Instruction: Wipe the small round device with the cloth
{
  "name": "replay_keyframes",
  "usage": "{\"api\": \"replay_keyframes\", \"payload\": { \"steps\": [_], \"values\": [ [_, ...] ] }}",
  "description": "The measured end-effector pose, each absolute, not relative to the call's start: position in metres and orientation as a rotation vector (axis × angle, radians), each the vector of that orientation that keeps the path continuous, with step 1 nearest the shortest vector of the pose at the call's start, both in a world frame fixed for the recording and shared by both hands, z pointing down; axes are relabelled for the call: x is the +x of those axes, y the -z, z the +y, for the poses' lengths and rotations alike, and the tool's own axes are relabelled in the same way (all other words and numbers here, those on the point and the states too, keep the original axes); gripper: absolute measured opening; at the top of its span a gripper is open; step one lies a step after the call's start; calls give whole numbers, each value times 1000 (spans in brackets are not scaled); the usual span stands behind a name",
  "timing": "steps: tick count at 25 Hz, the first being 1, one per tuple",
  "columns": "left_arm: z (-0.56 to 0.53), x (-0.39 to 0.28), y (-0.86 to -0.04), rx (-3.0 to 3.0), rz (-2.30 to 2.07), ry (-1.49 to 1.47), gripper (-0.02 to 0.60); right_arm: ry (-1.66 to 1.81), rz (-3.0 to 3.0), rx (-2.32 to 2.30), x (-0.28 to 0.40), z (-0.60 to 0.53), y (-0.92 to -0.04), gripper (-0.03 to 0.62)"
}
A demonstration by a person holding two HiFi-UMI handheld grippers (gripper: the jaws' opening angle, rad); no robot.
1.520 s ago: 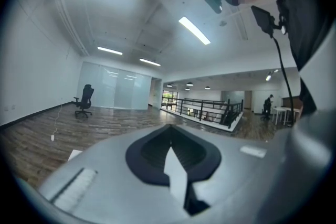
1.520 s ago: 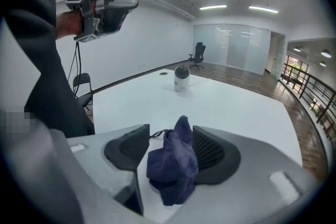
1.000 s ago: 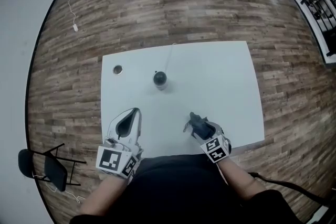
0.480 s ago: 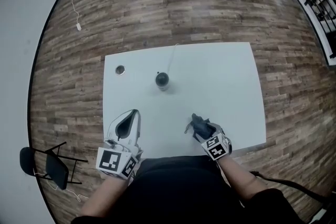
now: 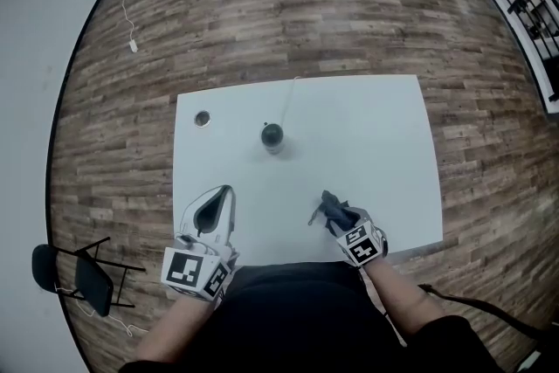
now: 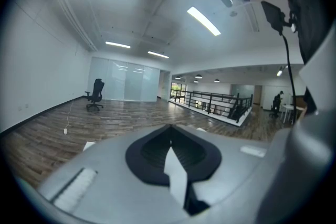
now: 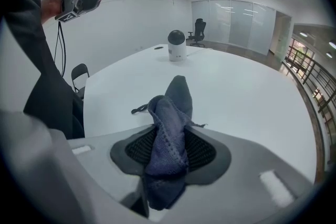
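My right gripper (image 7: 169, 152) has just been closing its jaws, and they now pinch the dark blue cloth (image 7: 177, 94). The cloth's free end trails onto the white table (image 5: 376, 135) near its front edge. The small round device (image 5: 272, 135), a dark ball on a pale base, stands upright farther out, well apart from the cloth. My left gripper (image 6: 170, 149) hangs above the table's near left part, jaws together, holding nothing.

White table (image 5: 384, 127) holds round device (image 5: 272, 135) (cabled) — and a ring (image 5: 203, 119).
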State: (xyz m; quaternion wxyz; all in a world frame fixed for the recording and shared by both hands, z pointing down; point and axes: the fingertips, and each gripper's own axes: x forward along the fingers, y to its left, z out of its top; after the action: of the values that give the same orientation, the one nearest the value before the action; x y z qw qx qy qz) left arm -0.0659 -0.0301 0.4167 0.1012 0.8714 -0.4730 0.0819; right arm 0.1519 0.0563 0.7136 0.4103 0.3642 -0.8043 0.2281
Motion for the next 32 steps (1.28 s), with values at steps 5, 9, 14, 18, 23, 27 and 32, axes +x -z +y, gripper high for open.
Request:
{"api": "replay_keyframes", "payload": {
  "steps": [5,9,14,18,23,27,32],
  "values": [
    [-29,-67,-417,2579,-1396,-229,6,-581,-2015,901,153,52,-716,127],
    [-29,-69,-415,2577,-1406,-220,6,-570,-2040,886,143,53,-710,112],
    [-27,-73,-415,2576,-1414,-207,6,-527,-2075,882,126,49,-697,112],
    [-29,-79,-418,2563,-1429,-181,6,-493,-2099,886,118,37,-685,112],
    [-27,-78,-416,2569,-1431,-150,6,-453,-2117,918,117,18,-667,112],
    [-26,-80,-417,2579,-1426,-147,6,-447,-2136,952,115,7,-655,112],
    [-25,-85,-417,2575,-1440,-133,6,-439,-2165,980,109,-4,-638,111]
  ]
}}
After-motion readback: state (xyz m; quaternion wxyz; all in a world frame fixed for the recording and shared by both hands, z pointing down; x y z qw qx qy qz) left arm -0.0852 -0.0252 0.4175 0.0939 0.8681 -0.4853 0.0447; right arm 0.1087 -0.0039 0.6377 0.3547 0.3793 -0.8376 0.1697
